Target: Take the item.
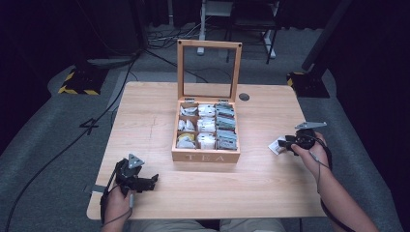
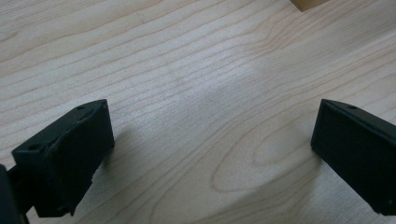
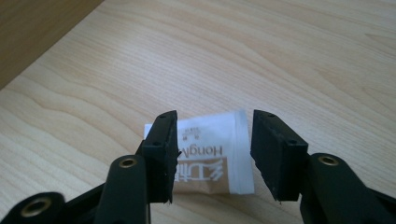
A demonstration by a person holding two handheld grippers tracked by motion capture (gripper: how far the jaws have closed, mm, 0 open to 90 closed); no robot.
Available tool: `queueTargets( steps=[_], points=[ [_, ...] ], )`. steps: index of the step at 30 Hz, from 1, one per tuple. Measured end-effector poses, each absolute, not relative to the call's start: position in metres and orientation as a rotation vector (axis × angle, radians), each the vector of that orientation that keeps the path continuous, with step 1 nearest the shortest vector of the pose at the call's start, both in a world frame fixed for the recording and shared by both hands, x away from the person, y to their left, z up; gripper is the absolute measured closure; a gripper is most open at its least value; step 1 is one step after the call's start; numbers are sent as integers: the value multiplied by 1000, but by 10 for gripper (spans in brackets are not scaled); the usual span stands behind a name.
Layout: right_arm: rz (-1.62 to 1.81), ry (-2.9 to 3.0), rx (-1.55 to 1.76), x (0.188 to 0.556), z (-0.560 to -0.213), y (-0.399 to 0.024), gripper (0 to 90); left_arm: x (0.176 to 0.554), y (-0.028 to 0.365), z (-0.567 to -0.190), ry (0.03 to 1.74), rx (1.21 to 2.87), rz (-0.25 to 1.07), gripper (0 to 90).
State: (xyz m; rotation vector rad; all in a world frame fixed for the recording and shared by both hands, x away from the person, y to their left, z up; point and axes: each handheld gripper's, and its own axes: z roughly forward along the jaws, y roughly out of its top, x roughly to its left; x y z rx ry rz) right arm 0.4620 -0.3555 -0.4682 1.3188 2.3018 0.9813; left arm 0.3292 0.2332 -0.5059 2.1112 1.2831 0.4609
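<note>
A white tea sachet (image 3: pixel 212 154) with a brown label lies flat on the wooden table (image 1: pixel 145 111), right of the tea box (image 1: pixel 205 155); in the high view the sachet (image 1: pixel 276 145) peeks out beside the gripper. My right gripper (image 1: pixel 286 144) hovers just over it. In the right gripper view its jaws (image 3: pixel 215 122) stand apart on either side of the sachet, and the pads do not press on it. My left gripper (image 1: pixel 153 180) rests near the table's front left edge. It is wide open (image 2: pixel 212 126) over bare wood with nothing between its fingers.
The wooden tea box stands mid-table, its glass-paned lid (image 1: pixel 209 44) upright at the back. Its compartments hold several sachets in rows. A dark round grommet (image 1: pixel 244 96) sits behind the box. Cables run across the floor to the left.
</note>
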Motion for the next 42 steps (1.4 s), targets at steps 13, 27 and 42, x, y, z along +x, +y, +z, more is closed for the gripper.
queueTargets(
  steps=[13, 27, 42],
  points=[
    [1109, 2254, 1263, 447, -443, -362, 473, 328, 233, -506, 1289, 2109, 468, 0],
    [1255, 2321, 1077, 393, -416, -345, 461, 328, 233, -506, 1298, 2104, 469, 0],
    [1263, 2402, 961, 353, -424, -316, 444, 329, 233, -506, 1290, 2107, 464, 0]
  ],
)
